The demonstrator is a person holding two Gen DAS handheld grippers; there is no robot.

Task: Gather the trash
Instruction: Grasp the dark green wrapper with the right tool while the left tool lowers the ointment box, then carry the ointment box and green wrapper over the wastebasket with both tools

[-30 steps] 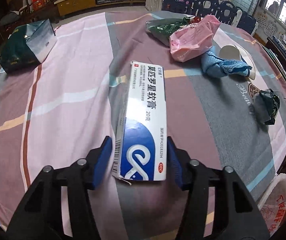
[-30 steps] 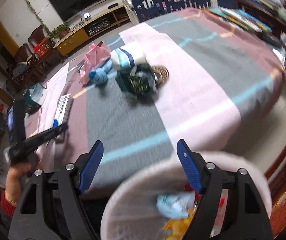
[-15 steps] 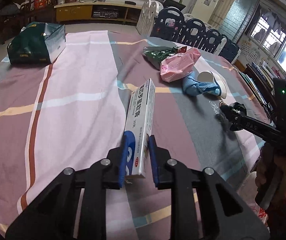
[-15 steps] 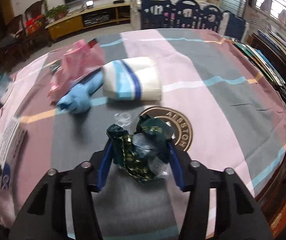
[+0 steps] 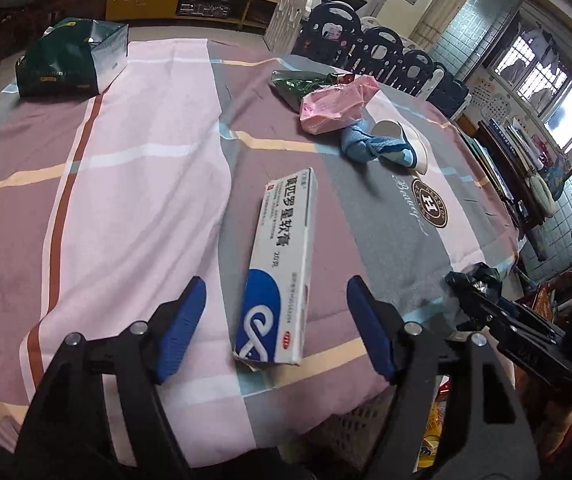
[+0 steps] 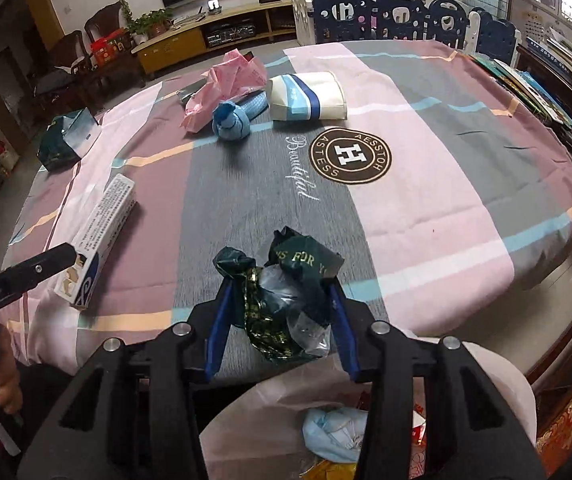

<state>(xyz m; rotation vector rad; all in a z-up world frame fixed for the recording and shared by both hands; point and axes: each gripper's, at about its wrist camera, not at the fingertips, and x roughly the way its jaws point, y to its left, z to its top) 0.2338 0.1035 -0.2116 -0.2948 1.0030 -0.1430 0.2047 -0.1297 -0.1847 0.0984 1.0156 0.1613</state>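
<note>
A white-and-blue medicine box (image 5: pixel 282 276) lies on the striped tablecloth (image 5: pixel 146 200) near the front edge. My left gripper (image 5: pixel 276 288) straddles its near end with the jaws opening, and the blue pads do not touch the box. In the right wrist view the box (image 6: pixel 102 232) lies at the left, a left finger (image 6: pixel 26 276) beside it. My right gripper (image 6: pixel 280 288) is shut on a crumpled dark green wrapper (image 6: pixel 286 280), held over the table's front edge. Below it stands a white bin (image 6: pixel 497 384) holding trash.
At the back of the table lie a pink bag (image 5: pixel 333 104), a blue cloth (image 5: pixel 365 146), a green packet (image 5: pixel 297 84) and a white-and-blue tissue pack (image 6: pixel 305 96). A dark green bag (image 5: pixel 70 60) sits at the far left. Chairs and shelves ring the table.
The left gripper closed on the box, pulled it toward the front edge, then opened off it. The right gripper shut on the green wrapper and brought it back over the bin.
</note>
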